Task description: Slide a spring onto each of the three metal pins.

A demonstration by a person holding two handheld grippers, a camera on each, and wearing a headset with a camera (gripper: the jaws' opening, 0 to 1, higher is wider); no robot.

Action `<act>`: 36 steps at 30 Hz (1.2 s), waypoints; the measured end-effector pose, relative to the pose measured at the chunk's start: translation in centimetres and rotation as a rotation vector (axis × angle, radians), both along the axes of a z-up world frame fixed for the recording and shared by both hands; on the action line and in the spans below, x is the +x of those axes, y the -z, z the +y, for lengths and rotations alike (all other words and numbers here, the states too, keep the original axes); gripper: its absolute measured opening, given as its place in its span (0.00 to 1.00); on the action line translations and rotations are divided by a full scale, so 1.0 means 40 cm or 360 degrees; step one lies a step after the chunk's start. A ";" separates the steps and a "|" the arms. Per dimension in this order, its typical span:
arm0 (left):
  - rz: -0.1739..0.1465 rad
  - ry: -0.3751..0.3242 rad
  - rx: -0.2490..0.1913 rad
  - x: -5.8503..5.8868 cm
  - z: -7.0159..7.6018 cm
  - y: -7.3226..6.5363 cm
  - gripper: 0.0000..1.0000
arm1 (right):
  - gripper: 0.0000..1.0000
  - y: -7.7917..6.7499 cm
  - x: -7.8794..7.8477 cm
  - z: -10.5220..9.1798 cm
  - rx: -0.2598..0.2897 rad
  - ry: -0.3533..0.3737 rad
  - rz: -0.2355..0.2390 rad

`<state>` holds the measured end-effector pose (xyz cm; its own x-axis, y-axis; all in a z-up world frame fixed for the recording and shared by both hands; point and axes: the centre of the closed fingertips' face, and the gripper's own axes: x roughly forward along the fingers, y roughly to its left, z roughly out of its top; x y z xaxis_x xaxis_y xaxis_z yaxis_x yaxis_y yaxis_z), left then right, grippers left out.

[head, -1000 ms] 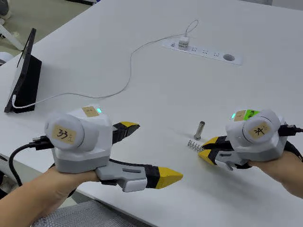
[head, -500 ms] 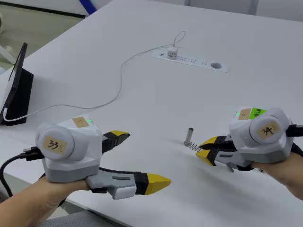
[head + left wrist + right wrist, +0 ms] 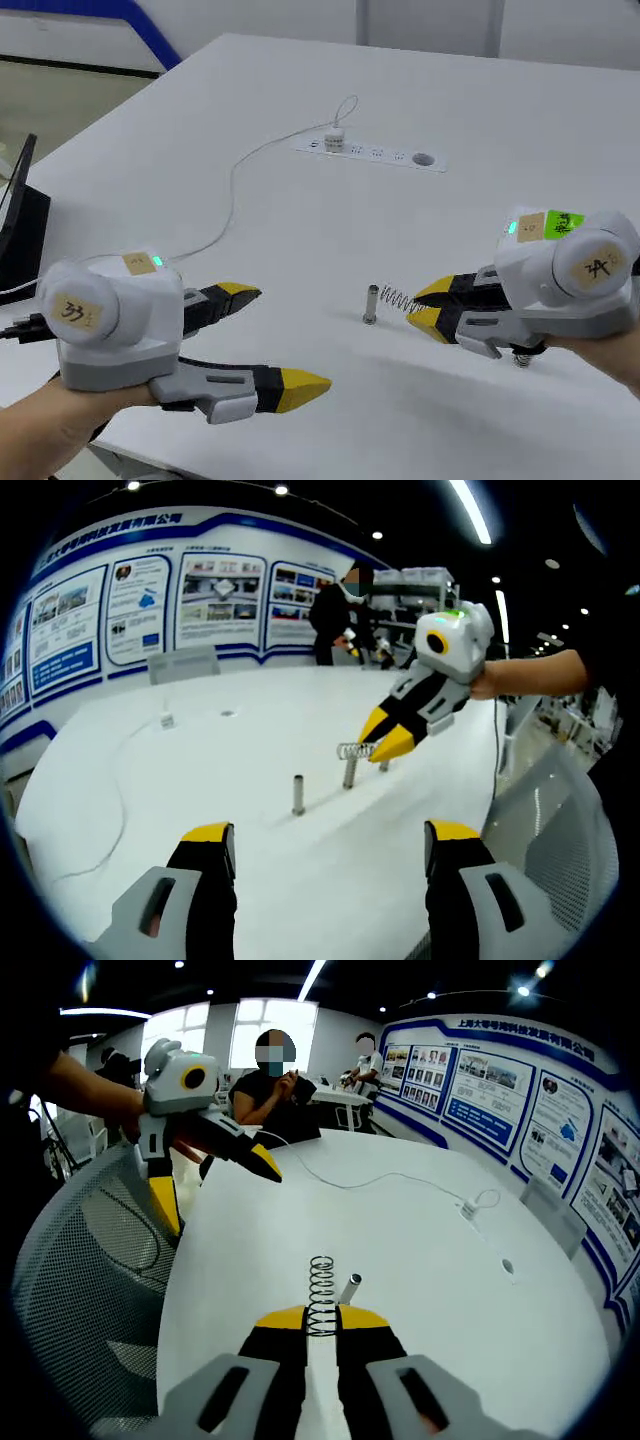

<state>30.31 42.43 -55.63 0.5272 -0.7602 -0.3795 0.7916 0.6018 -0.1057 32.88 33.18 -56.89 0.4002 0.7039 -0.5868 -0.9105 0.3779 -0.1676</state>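
Spring (image 3: 397,298) tight in right gripper (image 3: 425,305), just beside pin (image 3: 371,304); left gripper (image 3: 285,337) spread wide.

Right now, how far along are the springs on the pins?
Done: no spring clearly seated. In hand: the right gripper pinches a spring beside a bare pin; the left gripper is open, empty. Left: that pin, and likely the two farther pins, too small to judge.

Yellow-tipped black right claw (image 3: 416,306), silvery spring (image 3: 395,297) and pin (image 3: 371,304), white table (image 3: 300,200), blue-edged wall posters (image 3: 220,600).
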 end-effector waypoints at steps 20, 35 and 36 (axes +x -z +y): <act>-0.0228 0.0326 -0.0031 -0.029 -0.151 -0.122 0.47 | 0.10 -0.102 -0.100 -0.006 -0.0020 -0.0245 -0.0106; -0.0250 0.0480 0.0045 -0.050 -0.177 -0.129 0.33 | 0.10 -0.128 -0.140 0.034 0.0019 -0.0400 -0.0129; -0.0248 0.0503 0.0055 -0.055 -0.180 -0.126 0.30 | 0.10 -0.128 -0.143 0.035 0.0016 -0.0411 -0.0129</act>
